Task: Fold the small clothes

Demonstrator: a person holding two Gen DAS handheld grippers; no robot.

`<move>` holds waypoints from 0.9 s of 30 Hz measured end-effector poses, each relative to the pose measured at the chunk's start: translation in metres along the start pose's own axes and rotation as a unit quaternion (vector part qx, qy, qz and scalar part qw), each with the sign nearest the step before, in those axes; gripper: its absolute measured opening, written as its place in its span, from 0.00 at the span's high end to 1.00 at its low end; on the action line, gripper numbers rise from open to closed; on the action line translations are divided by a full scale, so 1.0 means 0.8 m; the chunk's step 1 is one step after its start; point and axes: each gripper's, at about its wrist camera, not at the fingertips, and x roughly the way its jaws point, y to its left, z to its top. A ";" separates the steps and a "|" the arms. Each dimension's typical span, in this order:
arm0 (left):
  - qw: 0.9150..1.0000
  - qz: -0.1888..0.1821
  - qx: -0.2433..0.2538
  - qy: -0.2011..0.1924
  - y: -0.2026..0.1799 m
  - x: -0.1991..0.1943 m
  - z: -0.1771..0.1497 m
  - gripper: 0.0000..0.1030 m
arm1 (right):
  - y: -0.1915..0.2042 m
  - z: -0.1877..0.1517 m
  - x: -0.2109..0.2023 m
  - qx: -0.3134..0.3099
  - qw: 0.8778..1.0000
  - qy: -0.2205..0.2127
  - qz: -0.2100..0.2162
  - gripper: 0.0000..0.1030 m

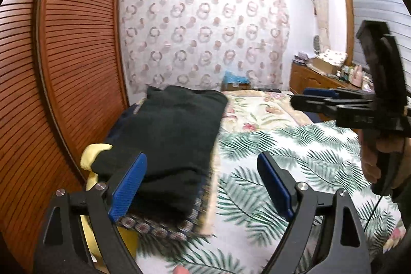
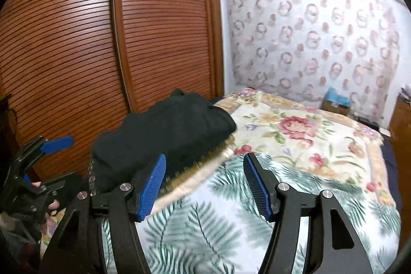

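Louvred wooden wardrobe doors are filling the left side of both views, ribbed, reddish-brown, running close along the bed's far edge. A sheer curtain with ring prints is hanging across the back wall.

The bed is lying under two covers: a flat palm-leaf sheet nearest the grippers and a soft floral blanket beyond it. Both are lying mostly bare, giving wide open room to the right of the clothes.

The stack of folded clothes is sitting at the bed's wardrobe-side edge: a dark, matte, thick-knit garment on top, a patterned fabric border showing beneath, a yellow piece poking out on the left. Its right edge is lying straight against the palm sheet.

Left gripper is standing wide apart with nothing between its ribbed blue pads; the stack is lying just beyond its left pad. Right gripper is also gaping and holding nothing, over the sheet beside the stack.
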 end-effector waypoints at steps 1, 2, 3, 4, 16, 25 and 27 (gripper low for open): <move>1.000 -0.004 0.000 -0.001 -0.006 -0.003 -0.001 0.15 | 0.001 -0.006 -0.015 0.002 1.000 -0.003 -0.004 0.34; 1.000 -0.008 -0.001 -0.001 -0.011 -0.005 -0.002 0.15 | 0.003 -0.013 -0.031 0.006 1.000 -0.005 -0.010 0.33; 1.000 -0.012 -0.002 0.000 -0.018 -0.008 -0.003 0.15 | 0.005 -0.019 -0.045 0.009 1.000 -0.007 -0.015 0.33; 1.000 -0.014 -0.003 0.001 -0.026 -0.011 -0.005 0.15 | 0.007 -0.026 -0.062 0.013 1.000 -0.010 -0.020 0.32; 0.998 -0.056 0.010 0.004 -0.109 -0.049 -0.022 0.15 | 0.044 -0.097 -0.212 0.055 0.992 -0.038 -0.110 0.18; 0.997 -0.069 0.015 -0.004 -0.149 -0.077 -0.011 0.15 | 0.062 -0.123 -0.304 0.089 0.979 -0.060 -0.174 0.18; 0.998 -0.065 0.017 -0.007 -0.158 -0.081 -0.009 0.15 | 0.073 -0.122 -0.312 0.094 0.976 -0.063 -0.184 0.18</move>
